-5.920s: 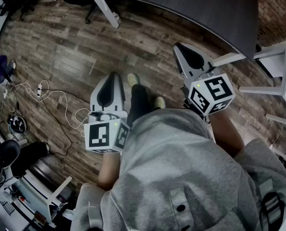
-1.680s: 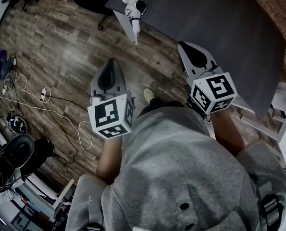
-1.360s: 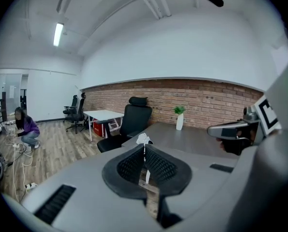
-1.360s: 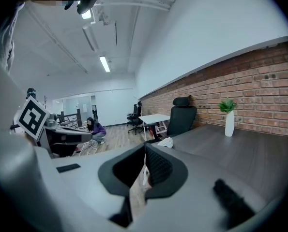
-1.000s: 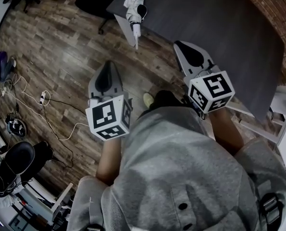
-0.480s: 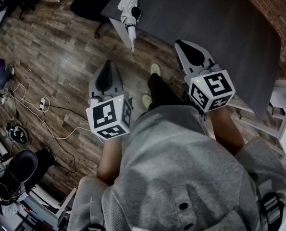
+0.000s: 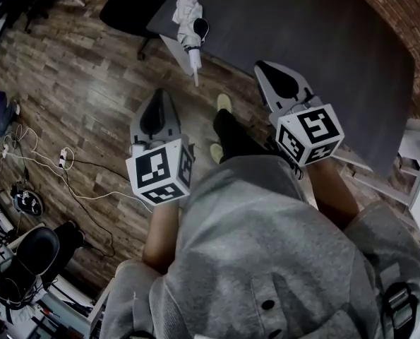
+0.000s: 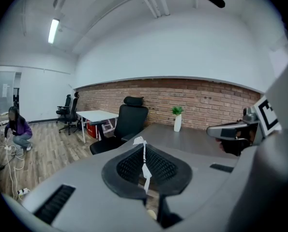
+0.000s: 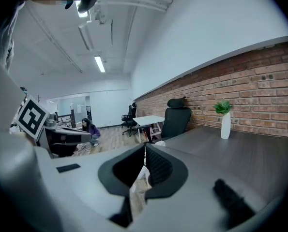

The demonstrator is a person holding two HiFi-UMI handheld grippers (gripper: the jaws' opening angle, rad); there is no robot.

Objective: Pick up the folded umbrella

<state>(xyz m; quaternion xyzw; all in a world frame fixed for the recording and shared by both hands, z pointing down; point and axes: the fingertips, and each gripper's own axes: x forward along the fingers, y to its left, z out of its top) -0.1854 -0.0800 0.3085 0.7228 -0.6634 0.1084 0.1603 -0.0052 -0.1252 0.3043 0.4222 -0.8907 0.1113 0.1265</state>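
Umbrella (image 7: 190, 30) sits on desk (image 7: 322, 41) corner, 12 o'clock in head view, well apart from both grippers. L gripper (image 7: 160, 96) jaws closed, empty; R gripper (image 7: 267, 69) same. Not grabbed yet: approach, grip and lift all left.

A dark grey table (image 7: 337, 34) stands far right on the wooden floor (image 7: 68, 83). White cables (image 7: 63, 159) lie at the left. A white vase (image 8: 177, 123) stands near the brick wall (image 8: 206, 103).

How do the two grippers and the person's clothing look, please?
The left gripper and right gripper are light grey tapered shells with black ribbed pads. Each carries a white cube with black square markers. The person wears a grey sweatshirt.
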